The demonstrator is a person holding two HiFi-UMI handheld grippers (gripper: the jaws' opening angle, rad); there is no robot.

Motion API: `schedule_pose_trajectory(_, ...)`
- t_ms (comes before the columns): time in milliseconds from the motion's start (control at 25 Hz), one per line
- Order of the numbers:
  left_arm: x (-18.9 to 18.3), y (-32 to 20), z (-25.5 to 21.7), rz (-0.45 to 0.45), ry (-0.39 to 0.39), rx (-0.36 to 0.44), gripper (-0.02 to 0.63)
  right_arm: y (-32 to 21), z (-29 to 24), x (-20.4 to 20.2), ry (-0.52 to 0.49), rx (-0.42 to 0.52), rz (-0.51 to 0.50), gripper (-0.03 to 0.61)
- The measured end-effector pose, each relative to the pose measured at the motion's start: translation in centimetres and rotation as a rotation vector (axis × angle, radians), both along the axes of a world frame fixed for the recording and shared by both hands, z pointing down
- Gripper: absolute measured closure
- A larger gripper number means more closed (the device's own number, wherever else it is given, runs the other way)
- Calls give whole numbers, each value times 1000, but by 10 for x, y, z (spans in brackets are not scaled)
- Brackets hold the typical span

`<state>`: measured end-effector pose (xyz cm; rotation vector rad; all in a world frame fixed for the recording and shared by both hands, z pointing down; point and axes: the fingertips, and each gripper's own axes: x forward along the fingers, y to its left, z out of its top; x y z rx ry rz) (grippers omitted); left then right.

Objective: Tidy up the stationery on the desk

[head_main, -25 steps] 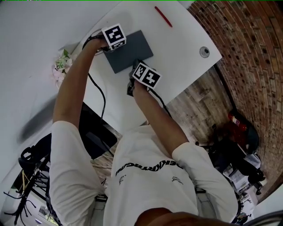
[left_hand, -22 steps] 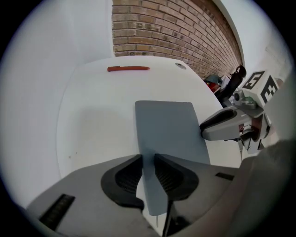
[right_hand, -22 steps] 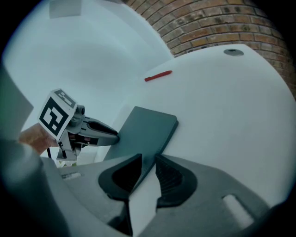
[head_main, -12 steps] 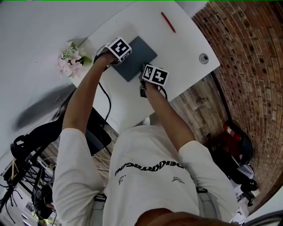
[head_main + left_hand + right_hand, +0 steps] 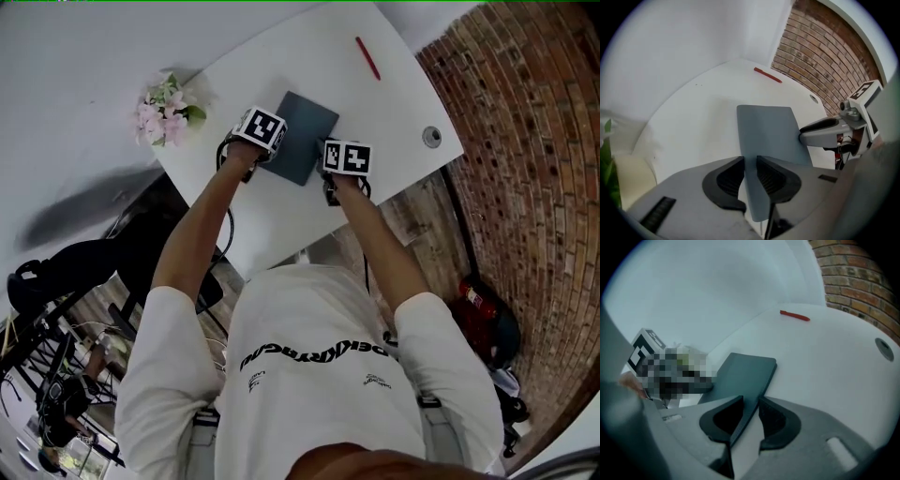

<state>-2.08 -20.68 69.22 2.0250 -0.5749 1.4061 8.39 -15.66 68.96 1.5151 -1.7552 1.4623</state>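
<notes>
One grey notebook (image 5: 307, 131): left hand-held gripper (image 5: 750, 165) clamps it, right hand-held gripper (image 5: 751, 414) jaws just eased open around its edge. One red pen (image 5: 367, 57) well beyond both.

The notebook (image 5: 307, 131) lies near the middle of the desk (image 5: 281, 216). The pen (image 5: 367, 58) lies behind it toward the far corner. The flowers (image 5: 166, 111) stand at the left corner, the cable grommet (image 5: 431, 137) in the right corner.
</notes>
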Motion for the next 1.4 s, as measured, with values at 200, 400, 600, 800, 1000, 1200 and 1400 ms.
schedule_pose_trajectory(200, -3, 24, -2, -220, 48, -10, 531, 1, -1, 6, 65, 16, -167, 483)
schedule_pose_trajectory(400, -2, 47, -5, -469, 98, -15, 531, -5, -3, 14, 101, 54, -297, 484)
schedule_pose_trajectory(600, 5, 67, -5, -664, 154, -37, 531, -12, -3, 19, 135, 81, -388, 491)
schedule_pose_trajectory(800, 13, 78, -5, -795, 194, -37, 531, -17, -4, 23, 132, 97, -433, 502)
schedule_pose_trajectory(1000, 17, 81, -5, -857, 214, -5, 531, -21, -4, 24, 153, 96, -480, 502)
schedule_pose_trajectory(1200, 17, 82, -5, -873, 237, -32, 531, -20, -3, 25, 145, 91, -487, 502)
schedule_pose_trajectory(1400, 17, 81, -5, -884, 250, -49, 531, -22, -4, 23, 148, 105, -512, 502)
